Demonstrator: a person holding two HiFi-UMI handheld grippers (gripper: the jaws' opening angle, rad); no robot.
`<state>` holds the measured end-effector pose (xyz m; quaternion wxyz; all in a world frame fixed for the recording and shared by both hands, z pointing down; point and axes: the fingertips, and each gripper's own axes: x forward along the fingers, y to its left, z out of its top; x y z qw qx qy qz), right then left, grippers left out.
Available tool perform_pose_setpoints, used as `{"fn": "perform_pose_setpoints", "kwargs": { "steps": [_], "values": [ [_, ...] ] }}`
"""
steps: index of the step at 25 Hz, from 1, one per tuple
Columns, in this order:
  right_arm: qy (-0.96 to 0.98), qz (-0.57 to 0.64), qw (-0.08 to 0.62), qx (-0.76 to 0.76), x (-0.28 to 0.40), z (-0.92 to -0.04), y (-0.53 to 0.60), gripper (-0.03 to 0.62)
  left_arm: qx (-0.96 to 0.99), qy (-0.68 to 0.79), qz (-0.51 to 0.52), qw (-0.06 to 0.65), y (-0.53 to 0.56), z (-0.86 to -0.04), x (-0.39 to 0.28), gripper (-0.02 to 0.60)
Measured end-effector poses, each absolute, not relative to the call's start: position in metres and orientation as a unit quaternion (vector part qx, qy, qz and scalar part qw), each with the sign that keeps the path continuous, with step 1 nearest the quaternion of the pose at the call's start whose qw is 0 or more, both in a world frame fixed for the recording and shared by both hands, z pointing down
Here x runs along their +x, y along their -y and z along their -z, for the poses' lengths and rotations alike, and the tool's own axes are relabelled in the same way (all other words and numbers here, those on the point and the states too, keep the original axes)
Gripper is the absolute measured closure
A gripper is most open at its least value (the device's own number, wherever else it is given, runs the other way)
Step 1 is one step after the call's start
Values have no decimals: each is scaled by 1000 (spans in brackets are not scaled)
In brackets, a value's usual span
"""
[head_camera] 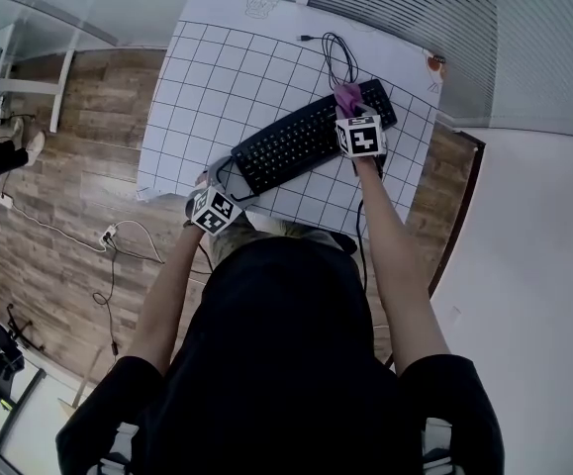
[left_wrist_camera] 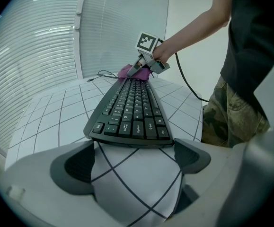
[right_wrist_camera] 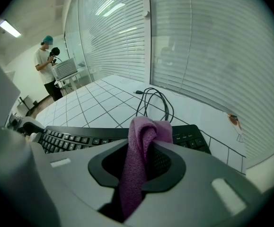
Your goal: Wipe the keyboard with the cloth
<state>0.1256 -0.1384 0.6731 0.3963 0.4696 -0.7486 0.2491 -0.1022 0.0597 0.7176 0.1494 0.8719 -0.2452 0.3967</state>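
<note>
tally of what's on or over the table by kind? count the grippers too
keyboard: 1
purple cloth: 1
cable: 1
gridded sheet: 1
grippers: 2 (left gripper, right gripper)
Total: 6

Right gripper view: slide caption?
Right hand-held gripper, shut on a purple cloth, at the black keyboard on a gridded table.

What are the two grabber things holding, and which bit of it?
The right gripper pinches the purple cloth by a bunched fold, with one end poking out past the jaws. The left gripper is open and holds nothing; the keyboard lies just ahead.
</note>
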Motion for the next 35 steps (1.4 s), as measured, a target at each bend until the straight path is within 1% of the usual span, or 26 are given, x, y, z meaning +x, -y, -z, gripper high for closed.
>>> {"fn": "perform_pose_setpoints", "kwargs": {
  "steps": [4, 10, 14, 18, 26, 31, 35],
  "values": [
    [754, -238, 404, 460, 110, -676, 129, 502, 871, 245, -397, 150, -59, -718, -102, 77],
    [752, -240, 406, 461, 107, -675, 125, 502, 872, 245, -397, 150, -60, -718, -102, 77],
    [772, -221, 418, 425, 84, -677, 113, 503, 871, 245, -398, 149, -60, -717, -103, 77],
    [767, -215, 425, 430, 74, -675, 106, 503, 871, 244, -398, 150, -59, -718, -103, 77],
    [764, -226, 417, 437, 72, -673, 104, 503, 870, 244, -401, 152, -60, -717, -102, 77],
    [780, -208, 425, 409, 50, -674, 89, 505, 867, 244, -405, 155, -60, -718, -102, 77],
    [778, -212, 421, 416, 40, -674, 84, 503, 868, 243, -405, 154, -59, -718, -102, 77]
  ]
}}
